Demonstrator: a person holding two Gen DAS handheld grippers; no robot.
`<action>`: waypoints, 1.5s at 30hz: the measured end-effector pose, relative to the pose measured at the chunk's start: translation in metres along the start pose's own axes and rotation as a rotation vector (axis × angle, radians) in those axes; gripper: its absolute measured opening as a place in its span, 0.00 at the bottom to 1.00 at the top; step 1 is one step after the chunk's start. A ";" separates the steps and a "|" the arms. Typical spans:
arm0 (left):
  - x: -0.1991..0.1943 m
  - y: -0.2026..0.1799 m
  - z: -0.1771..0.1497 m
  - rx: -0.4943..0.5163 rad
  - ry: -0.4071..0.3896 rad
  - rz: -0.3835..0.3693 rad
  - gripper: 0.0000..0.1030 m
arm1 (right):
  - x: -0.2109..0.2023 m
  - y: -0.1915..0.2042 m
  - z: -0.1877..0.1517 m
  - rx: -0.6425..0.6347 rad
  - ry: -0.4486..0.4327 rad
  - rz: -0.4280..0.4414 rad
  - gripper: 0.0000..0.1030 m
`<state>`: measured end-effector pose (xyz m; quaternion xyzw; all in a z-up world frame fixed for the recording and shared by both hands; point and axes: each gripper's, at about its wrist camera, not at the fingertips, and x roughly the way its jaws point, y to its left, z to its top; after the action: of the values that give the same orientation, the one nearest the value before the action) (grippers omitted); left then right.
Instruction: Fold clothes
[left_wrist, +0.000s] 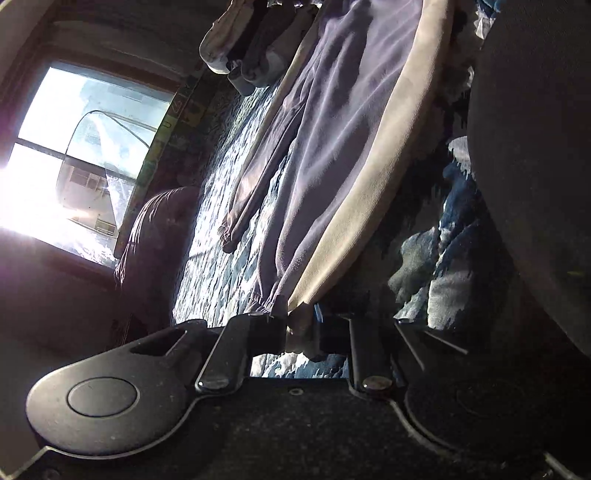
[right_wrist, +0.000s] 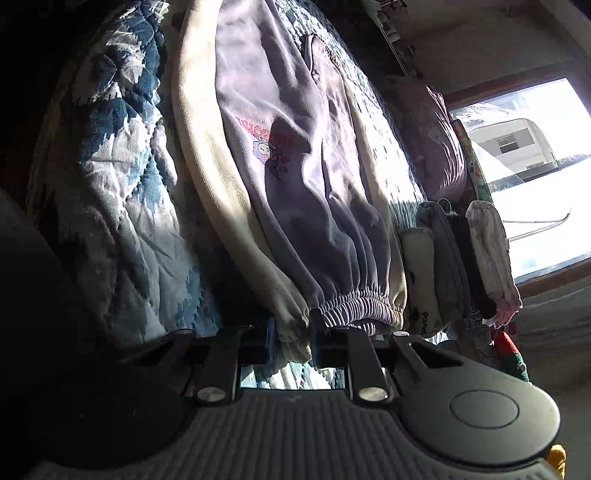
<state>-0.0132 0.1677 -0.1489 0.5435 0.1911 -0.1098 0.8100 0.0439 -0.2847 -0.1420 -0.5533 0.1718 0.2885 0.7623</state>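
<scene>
Lavender sweatpants (left_wrist: 332, 122) with a cream side stripe lie stretched out on a blue and white quilt (left_wrist: 229, 236). My left gripper (left_wrist: 300, 325) is shut on the cream cuff end of one leg. In the right wrist view the same sweatpants (right_wrist: 295, 177) show a small cartoon print and a gathered elastic waistband (right_wrist: 354, 302). My right gripper (right_wrist: 291, 336) is shut on the cream edge of the waistband. The garment spans between the two grippers.
Several folded socks and small clothes (right_wrist: 458, 258) are stacked beside the waistband, and show far off as a stack (left_wrist: 240, 55) in the left wrist view. A purple pillow (right_wrist: 436, 140) lies by a bright window (right_wrist: 535, 166). A dark shape (left_wrist: 535, 166) fills the right.
</scene>
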 end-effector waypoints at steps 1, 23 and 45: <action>0.001 0.007 0.001 -0.044 0.004 -0.009 0.11 | -0.002 -0.007 -0.001 0.054 -0.004 0.007 0.18; 0.148 0.161 0.067 -0.681 0.014 -0.064 0.03 | 0.067 -0.163 -0.016 0.805 0.062 0.061 0.13; 0.264 0.202 0.088 -0.816 0.167 -0.194 0.02 | 0.159 -0.211 -0.036 1.012 0.194 0.134 0.13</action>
<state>0.3203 0.1720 -0.0628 0.1651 0.3339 -0.0564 0.9263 0.3024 -0.3251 -0.0890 -0.1272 0.3950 0.1649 0.8948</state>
